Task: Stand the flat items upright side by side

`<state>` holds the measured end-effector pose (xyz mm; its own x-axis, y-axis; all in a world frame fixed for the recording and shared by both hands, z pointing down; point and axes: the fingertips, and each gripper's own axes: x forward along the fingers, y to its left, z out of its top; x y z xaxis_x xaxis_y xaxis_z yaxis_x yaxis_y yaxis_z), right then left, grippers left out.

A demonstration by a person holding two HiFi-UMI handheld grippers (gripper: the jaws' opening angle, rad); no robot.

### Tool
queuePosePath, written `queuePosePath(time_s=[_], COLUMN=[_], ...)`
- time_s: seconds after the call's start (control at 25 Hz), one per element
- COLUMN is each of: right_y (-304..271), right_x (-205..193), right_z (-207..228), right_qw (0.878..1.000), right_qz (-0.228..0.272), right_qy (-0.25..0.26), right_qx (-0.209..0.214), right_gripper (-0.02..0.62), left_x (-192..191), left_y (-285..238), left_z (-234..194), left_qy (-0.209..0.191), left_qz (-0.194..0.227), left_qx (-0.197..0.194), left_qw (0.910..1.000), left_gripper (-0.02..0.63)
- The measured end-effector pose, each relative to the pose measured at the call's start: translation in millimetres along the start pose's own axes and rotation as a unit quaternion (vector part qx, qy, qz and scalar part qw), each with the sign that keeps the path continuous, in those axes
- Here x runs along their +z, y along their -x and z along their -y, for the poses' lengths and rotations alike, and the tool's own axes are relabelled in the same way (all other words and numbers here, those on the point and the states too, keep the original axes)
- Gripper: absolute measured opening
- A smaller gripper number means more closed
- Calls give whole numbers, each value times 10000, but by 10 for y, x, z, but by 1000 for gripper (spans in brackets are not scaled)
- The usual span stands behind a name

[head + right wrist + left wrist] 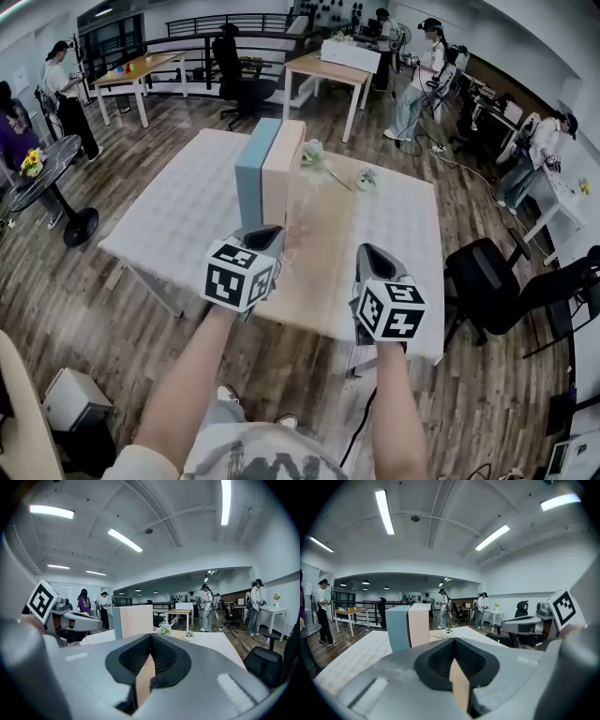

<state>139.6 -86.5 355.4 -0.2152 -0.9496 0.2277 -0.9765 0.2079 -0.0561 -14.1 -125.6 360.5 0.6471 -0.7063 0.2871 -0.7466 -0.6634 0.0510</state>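
Flat items (265, 173) upright on table (169, 225), touching side by side mid-table, blue slab (249, 187) left of peach slab (281, 169); left gripper (263, 235) and right gripper (373, 261) at near edge, jaws fully closed, empty.

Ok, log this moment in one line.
left gripper: shut, empty | right gripper: shut, empty | blue box, pink box: upright, side by side on table
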Motion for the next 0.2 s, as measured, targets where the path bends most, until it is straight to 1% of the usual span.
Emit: queuePosePath(time_s=[0.2], right_y=[83], right_x=[-67], right_z=[-9], right_qw=[10000], right_qz=[-67], right_qy=[-7], right_qx=[43], right_gripper=[0], left_x=[-45], left_y=[19], left_z=[109], left_qy=[41], left_qz=[-30], left_qx=[-53], left_qw=[10000], left_gripper=[5])
